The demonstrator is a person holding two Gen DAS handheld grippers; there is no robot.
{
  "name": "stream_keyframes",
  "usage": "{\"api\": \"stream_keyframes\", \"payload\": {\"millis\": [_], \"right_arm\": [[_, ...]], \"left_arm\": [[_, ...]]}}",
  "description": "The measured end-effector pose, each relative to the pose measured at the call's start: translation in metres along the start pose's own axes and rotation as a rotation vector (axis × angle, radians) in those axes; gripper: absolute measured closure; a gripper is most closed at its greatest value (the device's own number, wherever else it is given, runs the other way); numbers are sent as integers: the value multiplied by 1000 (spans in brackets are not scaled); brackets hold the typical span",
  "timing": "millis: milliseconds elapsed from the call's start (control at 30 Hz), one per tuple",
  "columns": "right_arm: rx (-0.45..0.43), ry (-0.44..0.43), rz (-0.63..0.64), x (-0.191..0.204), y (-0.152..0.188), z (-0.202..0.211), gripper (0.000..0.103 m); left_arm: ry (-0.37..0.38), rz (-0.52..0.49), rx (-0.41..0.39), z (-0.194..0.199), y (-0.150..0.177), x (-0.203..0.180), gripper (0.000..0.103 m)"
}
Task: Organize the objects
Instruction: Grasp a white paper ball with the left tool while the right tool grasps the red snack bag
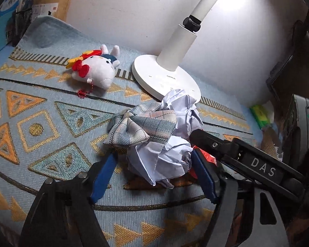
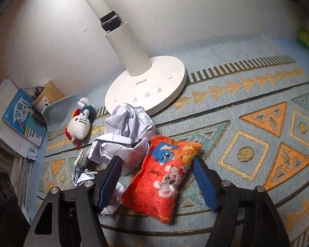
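In the left wrist view my left gripper [image 1: 154, 162] is open, its blue fingers on either side of a crumpled white paper ball [image 1: 162, 160]. A plaid cloth bow [image 1: 138, 127] lies just beyond, against more crumpled paper [image 1: 181, 107]. A white plush toy with red bow [image 1: 96, 69] lies farther left. In the right wrist view my right gripper [image 2: 156, 168] is open around a red snack packet [image 2: 164, 177] lying on the patterned blue cloth [image 2: 257, 123]. Crumpled paper [image 2: 125, 131] and the plush toy [image 2: 81, 123] lie to its left. The right gripper's black body [image 1: 247, 160] shows in the left view.
A white desk lamp [image 2: 146, 88] stands on its round base behind the pile, also in the left view [image 1: 166, 76]. Books [image 2: 20, 115] and a cardboard box [image 1: 51, 6] stand at the far left by the wall. A green object [image 1: 259, 113] lies at the right.
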State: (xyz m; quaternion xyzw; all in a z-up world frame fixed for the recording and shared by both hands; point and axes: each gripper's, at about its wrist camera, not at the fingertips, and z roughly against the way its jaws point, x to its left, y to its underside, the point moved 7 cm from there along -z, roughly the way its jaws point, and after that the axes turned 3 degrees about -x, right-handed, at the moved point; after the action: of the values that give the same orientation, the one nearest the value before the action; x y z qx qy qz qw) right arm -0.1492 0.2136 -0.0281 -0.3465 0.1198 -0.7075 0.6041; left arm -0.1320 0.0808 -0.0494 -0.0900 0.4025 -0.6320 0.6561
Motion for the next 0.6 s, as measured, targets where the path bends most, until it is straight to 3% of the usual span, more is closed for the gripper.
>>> {"api": "stream_keyframes", "payload": {"millis": [67,167,333,433,533,600], "right_arm": [[24,-21,35,-3,3,2,74],[36,-65,90,-6,12,13,76],[59,-138,166,-3,42,42,77],[67,-173,248,4,62,68,77],[60,-115,363,7,81,85,77],[100,-65,394,0,92,85,77]], "left_arm": [[9,-27,7,1,2,-3,46],[11,-116,-2,5,3,-15,57],[76,-212,-37,44,13,-32,58],[102,-218,-42,75,25,-30,58],[83,-248,-17,101,50,-14,58],[32,-288,-6,106,65,-1,58]]}}
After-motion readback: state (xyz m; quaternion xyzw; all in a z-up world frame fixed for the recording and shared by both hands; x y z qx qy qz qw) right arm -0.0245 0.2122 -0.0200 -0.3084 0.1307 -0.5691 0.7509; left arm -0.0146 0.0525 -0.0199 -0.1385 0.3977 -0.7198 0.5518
